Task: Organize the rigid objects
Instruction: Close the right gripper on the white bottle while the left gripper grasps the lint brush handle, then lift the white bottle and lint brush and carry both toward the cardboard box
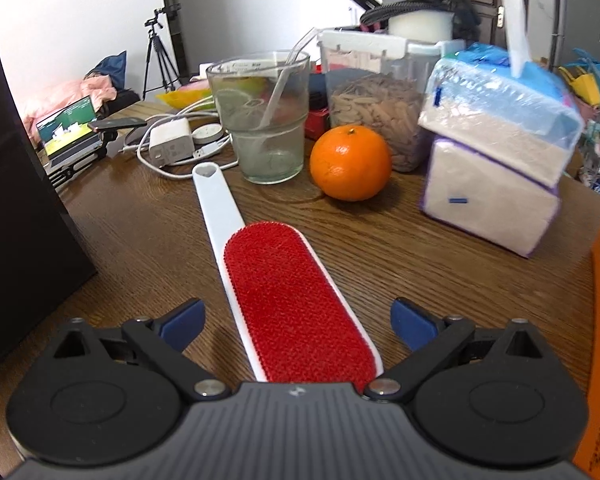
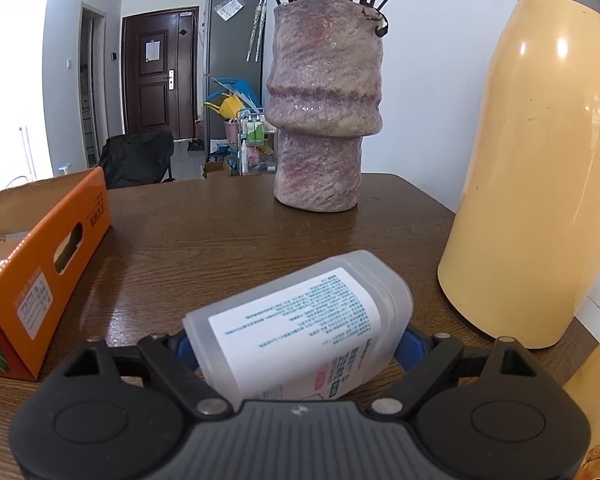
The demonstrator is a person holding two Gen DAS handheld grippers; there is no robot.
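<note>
A lint brush (image 1: 284, 288) with a red pad and a white handle lies flat on the wooden table (image 1: 400, 264), handle pointing away. My left gripper (image 1: 298, 324) stands open astride its near end, with both blue pads (image 1: 184, 324) clear of the brush. In the right wrist view a translucent plastic bottle (image 2: 300, 328) with a white printed label lies tilted across the jaws. My right gripper (image 2: 296, 346) is shut on it, a blue pad against each side, above the table (image 2: 204, 232).
Beyond the brush stand a glass of lemon water (image 1: 266, 116), an orange (image 1: 350, 162), a pasta container (image 1: 374, 100), stacked tissue packs (image 1: 496, 152) and a charger with cables (image 1: 170, 140). An orange carton (image 2: 48, 272) lies left of the bottle. A stone vase (image 2: 324, 108) and a cream flask (image 2: 540, 160) stand ahead.
</note>
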